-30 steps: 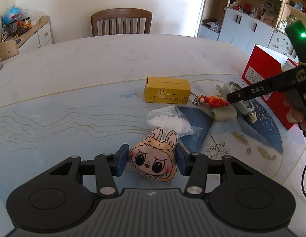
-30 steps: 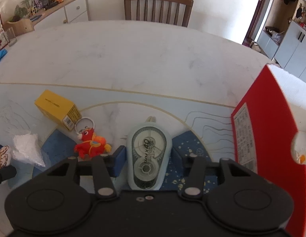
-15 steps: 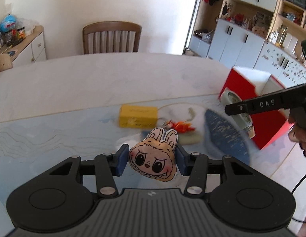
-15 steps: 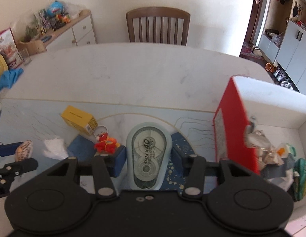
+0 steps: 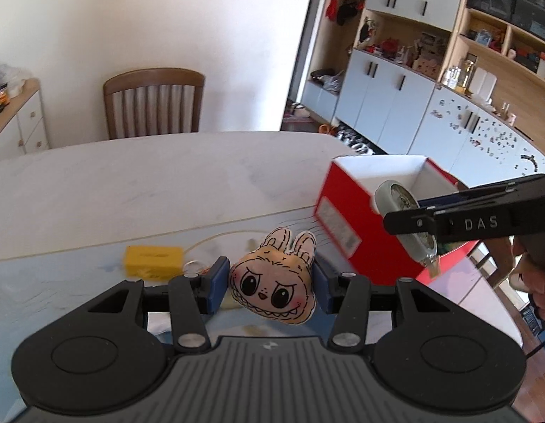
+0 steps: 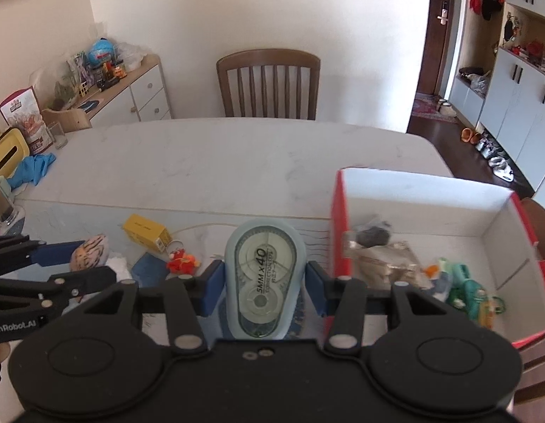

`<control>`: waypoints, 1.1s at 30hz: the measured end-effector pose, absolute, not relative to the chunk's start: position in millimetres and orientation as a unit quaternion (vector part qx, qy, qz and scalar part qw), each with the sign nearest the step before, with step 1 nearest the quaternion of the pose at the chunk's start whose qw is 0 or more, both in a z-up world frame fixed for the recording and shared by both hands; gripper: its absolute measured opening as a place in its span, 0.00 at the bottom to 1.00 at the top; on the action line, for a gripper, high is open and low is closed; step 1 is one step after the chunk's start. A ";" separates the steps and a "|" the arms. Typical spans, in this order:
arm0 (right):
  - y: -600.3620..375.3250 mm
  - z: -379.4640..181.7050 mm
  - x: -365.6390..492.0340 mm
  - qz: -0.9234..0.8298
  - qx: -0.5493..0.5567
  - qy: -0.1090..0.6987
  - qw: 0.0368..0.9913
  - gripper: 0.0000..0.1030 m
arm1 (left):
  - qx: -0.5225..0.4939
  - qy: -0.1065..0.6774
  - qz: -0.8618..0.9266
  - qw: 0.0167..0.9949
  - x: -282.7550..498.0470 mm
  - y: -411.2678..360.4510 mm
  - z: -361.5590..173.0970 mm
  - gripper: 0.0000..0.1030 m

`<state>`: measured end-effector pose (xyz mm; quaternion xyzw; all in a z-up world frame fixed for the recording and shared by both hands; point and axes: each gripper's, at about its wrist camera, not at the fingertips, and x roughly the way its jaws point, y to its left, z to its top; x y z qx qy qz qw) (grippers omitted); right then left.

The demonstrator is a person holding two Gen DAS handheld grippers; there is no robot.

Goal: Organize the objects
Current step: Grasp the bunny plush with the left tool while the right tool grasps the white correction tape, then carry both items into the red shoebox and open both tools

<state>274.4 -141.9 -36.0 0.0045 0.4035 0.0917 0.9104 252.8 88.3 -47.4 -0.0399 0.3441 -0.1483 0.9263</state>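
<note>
Both grippers are being shown higher above the table (image 6: 237, 162) than in the earlier frames, and the red box (image 6: 337, 222) is now being seen with its white interior exposed, whereas earlier only its red side was being presented. The left gripper (image 5: 270, 283) is being kept pinched on the plush monster-rabbit face (image 5: 272, 289), its blue pads pressing on both cheeks so that the soft toy is being carried clear of the tabletop. The right gripper (image 6: 261, 287) is likewise being kept clamped on the correction tape dispenser (image 6: 263, 278), which is being held lengthwise between the pads with its label facing up. Each load is apparently being carried toward the red box at the right, where a crinkled foil packet (image 6: 378, 261) and a green toy (image 6: 462, 282) are already lying. On the table to the left, the yellow carton (image 6: 145, 234), the red keychain figure (image 6: 180, 261) and a white wad (image 6: 117, 266) are being left behind; these, as judged, are remaining to be sorted.
</note>
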 end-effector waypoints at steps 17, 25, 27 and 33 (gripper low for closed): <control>-220.1 -10.9 255.0 0.078 -0.002 0.371 0.925 0.47 | -0.009 0.324 -0.186 0.927 282.3 -26.4 -20.7 0.47; -258.4 -12.9 253.4 0.073 -0.006 0.359 0.931 0.47 | -0.001 0.328 -0.193 0.925 300.2 -72.1 -21.2 0.47; -269.8 -14.2 253.2 0.073 -0.003 0.358 0.931 0.47 | 0.000 0.331 -0.194 0.924 306.9 -84.5 -22.4 0.47; -298.7 -20.6 258.3 0.065 -0.007 0.356 0.932 0.47 | -0.001 0.346 -0.193 0.918 327.0 -109.6 -29.6 0.47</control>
